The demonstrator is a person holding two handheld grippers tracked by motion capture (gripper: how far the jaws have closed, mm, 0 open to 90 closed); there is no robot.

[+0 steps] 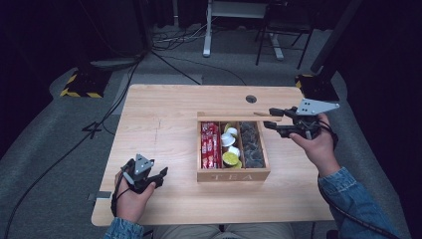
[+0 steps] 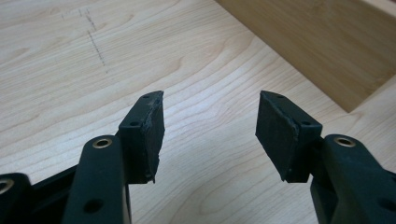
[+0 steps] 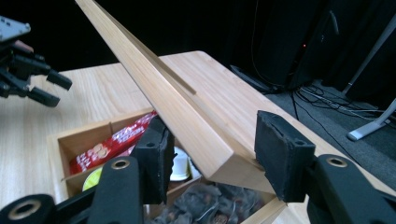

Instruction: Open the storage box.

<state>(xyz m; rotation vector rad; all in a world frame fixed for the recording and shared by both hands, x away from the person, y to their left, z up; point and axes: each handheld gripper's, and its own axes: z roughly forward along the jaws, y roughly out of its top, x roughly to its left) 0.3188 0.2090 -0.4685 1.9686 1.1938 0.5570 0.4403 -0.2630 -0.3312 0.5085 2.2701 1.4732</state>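
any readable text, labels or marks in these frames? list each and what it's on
"TEA": on the front wall of the wooden box, high view.
Red sachets in the box's left compartment: white print, too small to read.
Table: a faint dotted pencil line, no letters or numbers.
Nothing else legible.

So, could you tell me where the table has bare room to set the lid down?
The table is bare left of the tea box, from the far edge to the left gripper, and along the front edge. A narrower strip lies right of the box. Behind it the raised lid and right gripper crowd.
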